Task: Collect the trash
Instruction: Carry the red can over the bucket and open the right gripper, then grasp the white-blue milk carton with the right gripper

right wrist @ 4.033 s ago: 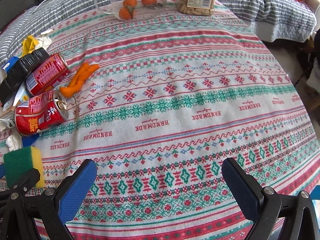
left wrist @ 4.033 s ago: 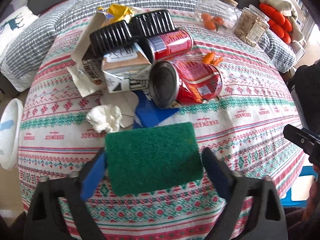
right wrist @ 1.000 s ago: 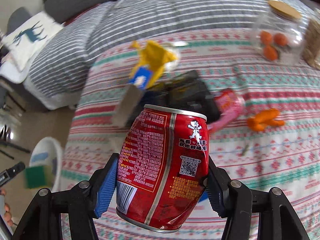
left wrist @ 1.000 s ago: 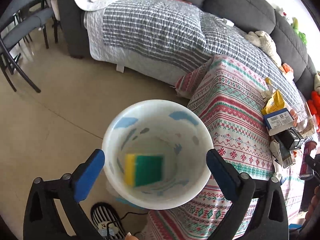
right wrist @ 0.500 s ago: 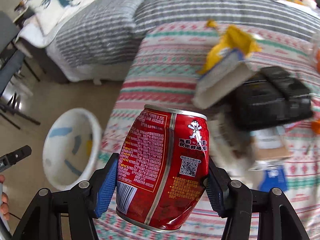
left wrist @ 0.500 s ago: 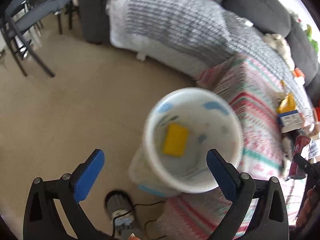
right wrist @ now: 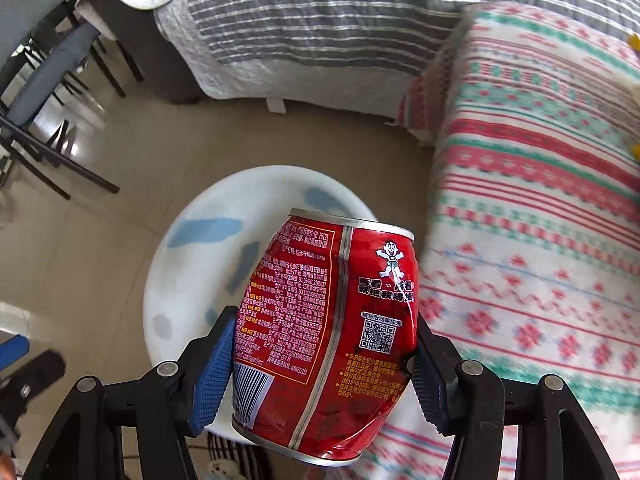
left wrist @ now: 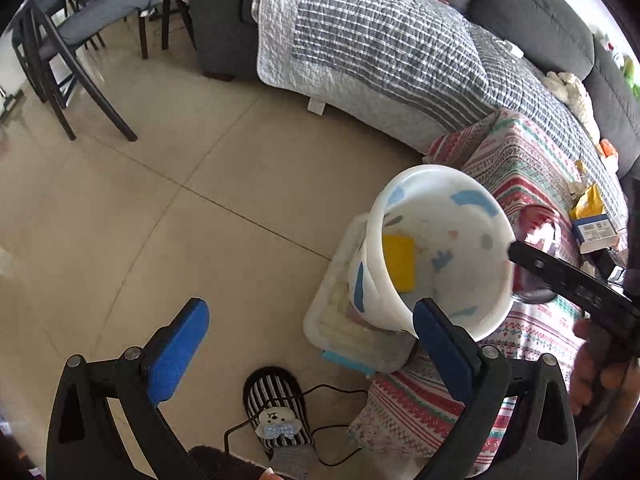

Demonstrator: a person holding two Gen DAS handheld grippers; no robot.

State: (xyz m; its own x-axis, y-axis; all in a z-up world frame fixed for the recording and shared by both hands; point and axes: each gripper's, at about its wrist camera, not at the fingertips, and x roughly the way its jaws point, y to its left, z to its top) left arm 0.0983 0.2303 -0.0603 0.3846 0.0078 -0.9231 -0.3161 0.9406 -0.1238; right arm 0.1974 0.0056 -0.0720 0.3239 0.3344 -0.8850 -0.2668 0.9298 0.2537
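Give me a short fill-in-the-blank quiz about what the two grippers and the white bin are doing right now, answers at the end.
1. The right gripper is shut on a dented red ____.
2. The left gripper is open and holds ____.
3. Inside the white bin lies a sponge whose visible face is ____.
4. The bin stands on the floor beside the table with the patterned ____.

Answers: can; nothing; yellow; tablecloth
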